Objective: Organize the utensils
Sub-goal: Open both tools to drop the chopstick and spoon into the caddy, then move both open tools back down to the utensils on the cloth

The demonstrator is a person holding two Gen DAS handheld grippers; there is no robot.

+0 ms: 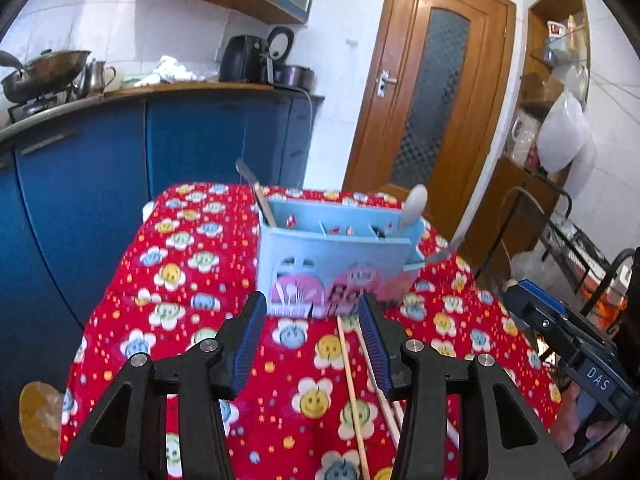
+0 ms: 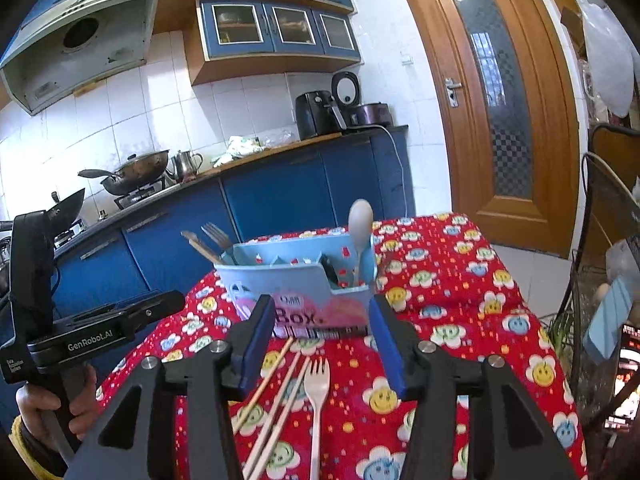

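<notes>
We see both tools released and holding nothing above the bench (image 2: 460, 280): left tool (image 1: 312, 340), right tool (image 2: 320, 340). The caddy (image 2: 296, 280) stands upright ahead of them, a spoon (image 2: 360, 224) in its right compartment, a fork (image 2: 216, 236) at its left end. Before it lie a pale fork (image 2: 316, 392), chopsticks (image 2: 280, 392) and a pen (image 2: 336, 333) touching its base.

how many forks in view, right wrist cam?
2. One pale fork lies flat on the tablecloth between the right gripper's fingers, beside the chopsticks. One metal fork stands in the blue box's left compartment. Others may be hidden inside.
</notes>
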